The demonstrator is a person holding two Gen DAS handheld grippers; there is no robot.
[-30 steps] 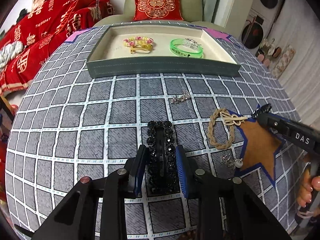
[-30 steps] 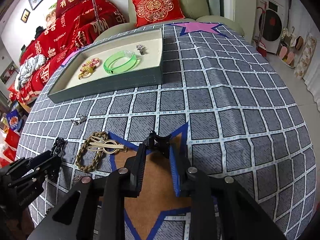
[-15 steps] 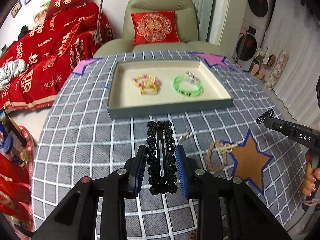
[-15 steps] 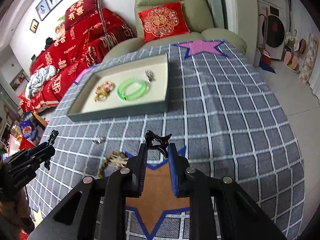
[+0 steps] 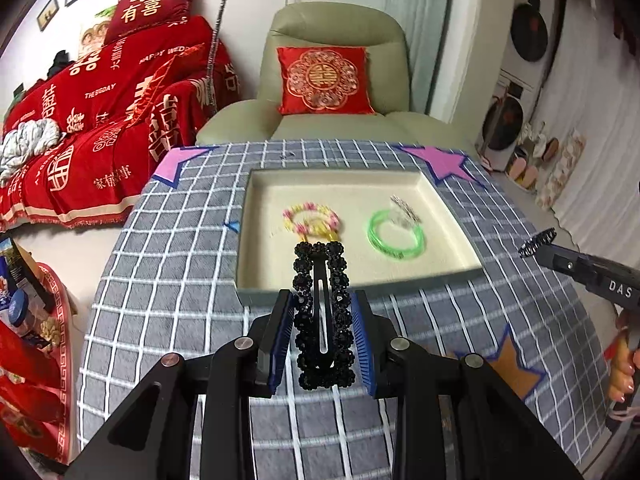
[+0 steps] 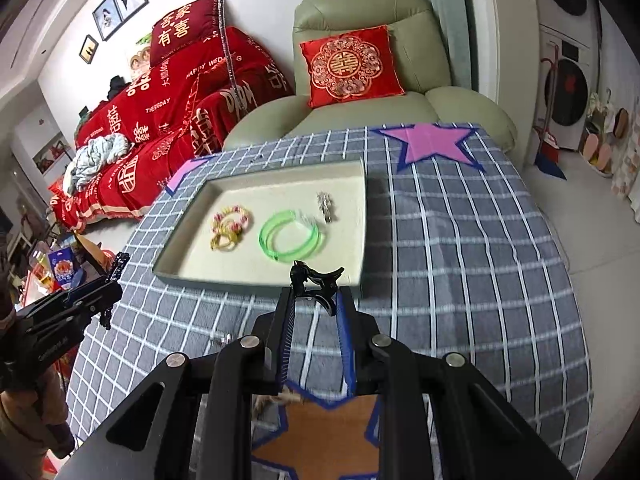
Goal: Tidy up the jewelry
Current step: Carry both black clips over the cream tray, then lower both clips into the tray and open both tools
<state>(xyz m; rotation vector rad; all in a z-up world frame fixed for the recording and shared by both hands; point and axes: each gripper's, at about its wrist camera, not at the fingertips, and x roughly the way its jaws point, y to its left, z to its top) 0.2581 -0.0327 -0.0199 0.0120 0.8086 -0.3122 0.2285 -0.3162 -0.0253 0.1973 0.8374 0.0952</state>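
The left gripper (image 5: 323,334) clamps a black beaded hair clip (image 5: 323,316) at lower centre. The right gripper (image 6: 316,334), jaws narrow, pinches a small black claw clip (image 6: 316,286) below the tray (image 6: 260,282).

You've got a grey checked tablecloth (image 5: 168,280) with pink stars (image 6: 432,142) and an orange star (image 6: 332,428) stuck on it. Behind it sits a pale green armchair (image 5: 336,24) with a red embroidered cushion (image 6: 352,66), and to its left a sofa under a red throw (image 5: 100,120). Framed photos (image 6: 120,4) hang on the wall.
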